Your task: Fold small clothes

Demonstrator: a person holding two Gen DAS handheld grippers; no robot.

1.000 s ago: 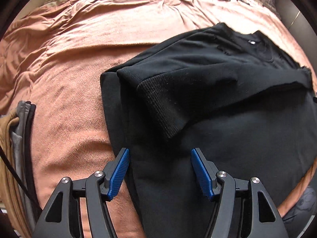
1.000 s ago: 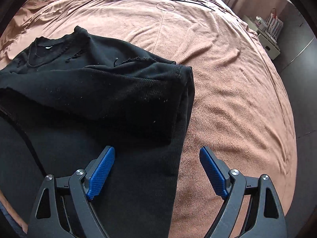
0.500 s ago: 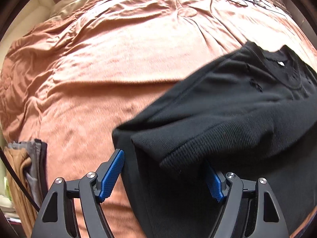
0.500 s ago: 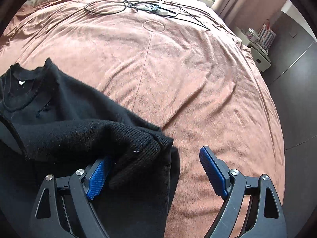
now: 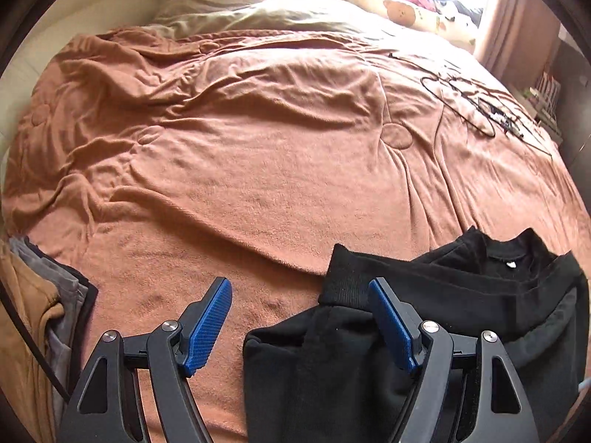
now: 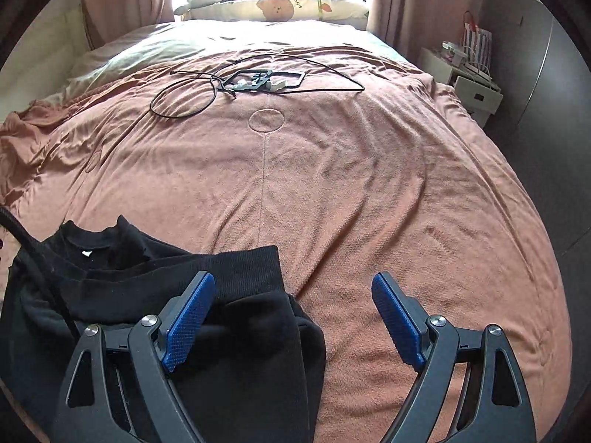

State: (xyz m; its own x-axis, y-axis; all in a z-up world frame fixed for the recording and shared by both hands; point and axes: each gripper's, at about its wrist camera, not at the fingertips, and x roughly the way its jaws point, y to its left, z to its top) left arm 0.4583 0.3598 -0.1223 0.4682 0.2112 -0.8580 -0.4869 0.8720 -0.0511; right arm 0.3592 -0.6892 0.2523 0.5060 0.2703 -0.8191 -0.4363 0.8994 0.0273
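The black sweater (image 5: 443, 332) is lying on the brown bedspread (image 5: 258, 170), already gathered narrow: both sleeves are crossing the body, with one ribbed cuff (image 5: 345, 280) showing just ahead of the left gripper (image 5: 299, 321) and the other cuff (image 6: 251, 269) ahead of the right gripper (image 6: 291, 319). Judged reason: the sleeves are sitting inward so that the body can next be doubled toward the collar (image 6: 86, 243).

Left gripper: the jaws are standing wide and have just been opening. The sweater's left edge is sitting between and beneath the blue pads (image 5: 208, 319), but neither pad is pressing on it, so nothing is gripped. The inner pad is overlapping the cuff region in the picture; contact cannot be told.

Right gripper: the jaws are also standing wide and gripping nothing. Its inner pad is showing over the sweater's right edge, while the outer pad is over bare bedspread.

Pose: both grippers are pointing steeply down and forward, flanking the lower part of the sweater, one at each side edge. The collar is lying farther ahead, toward the inner side of each.

A stack of tan and grey clothes (image 5: 40, 317) is sitting to the outer side of the left gripper. Black cables (image 6: 207, 85) are lying well ahead of the right gripper, far from the work.

Judgement: the sleeve step is looking done; the lengthwise fold is not yet made.
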